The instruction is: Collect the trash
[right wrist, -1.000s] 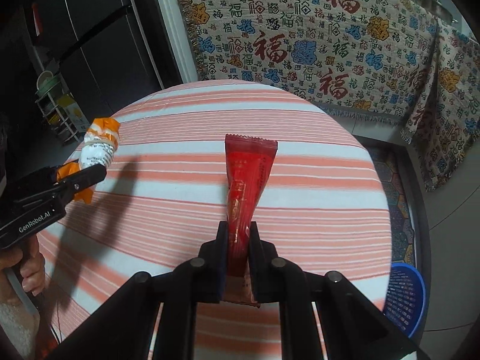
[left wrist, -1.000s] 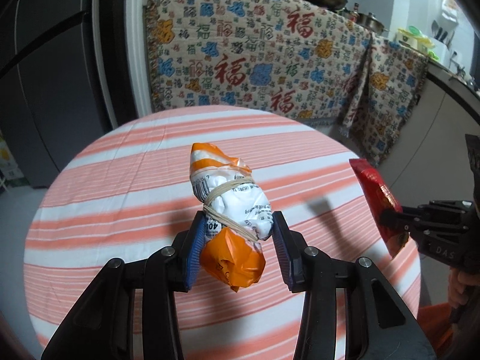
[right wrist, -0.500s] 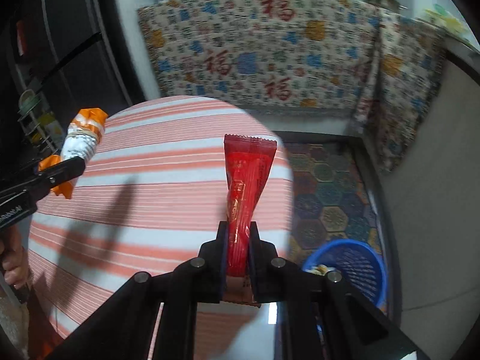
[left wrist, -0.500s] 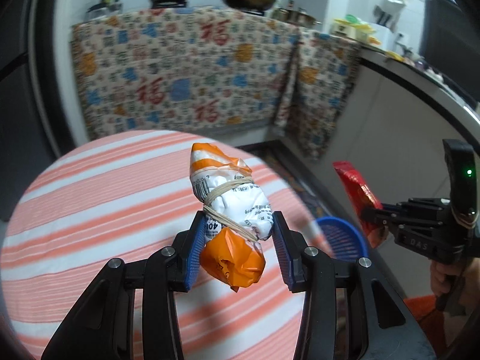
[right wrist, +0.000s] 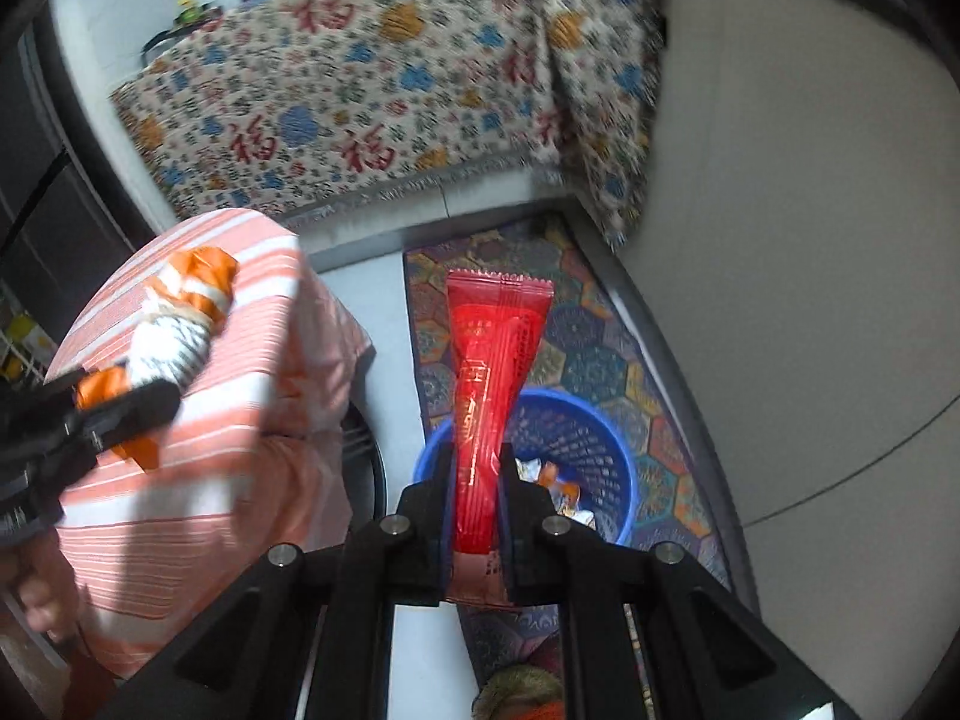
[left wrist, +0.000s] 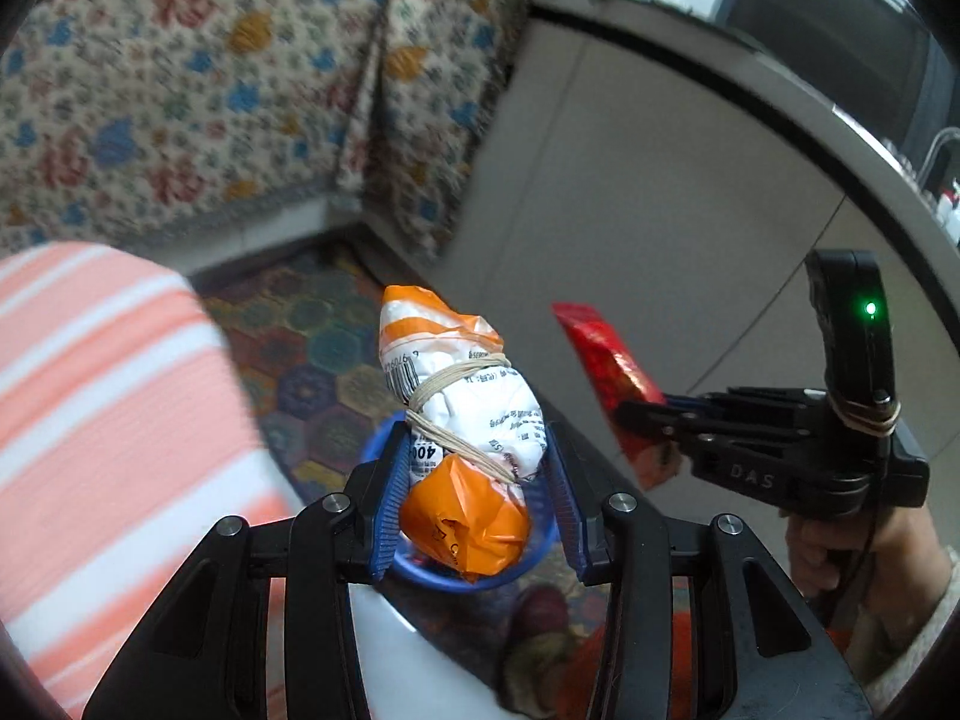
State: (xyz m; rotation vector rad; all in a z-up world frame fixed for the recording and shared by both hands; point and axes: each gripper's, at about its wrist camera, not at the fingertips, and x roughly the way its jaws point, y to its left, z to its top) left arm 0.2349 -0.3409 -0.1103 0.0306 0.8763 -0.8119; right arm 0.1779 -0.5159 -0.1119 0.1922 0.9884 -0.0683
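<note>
My left gripper [left wrist: 474,474] is shut on a crumpled orange and white snack bag [left wrist: 462,414] bound with a rubber band; the same bag [right wrist: 174,324] shows at the left of the right wrist view. My right gripper [right wrist: 474,480] is shut on a flat red wrapper [right wrist: 489,372], also visible as a red wrapper [left wrist: 606,372] at the right of the left wrist view. Both hang over the floor above a blue mesh trash basket [right wrist: 600,450], which holds some wrappers. In the left wrist view the basket [left wrist: 480,582] is mostly hidden behind the bag.
The round table with the orange striped cloth [left wrist: 90,420] lies to the left. A patterned hexagon rug [right wrist: 600,354] covers the floor under the basket. A grey counter wall [left wrist: 660,210] curves on the right, and a patterned cloth [right wrist: 360,90] hangs behind.
Both grippers have swung right off the table, carrying their trash. The table has slid to the left edge and the blue basket now lies under both of them.
</note>
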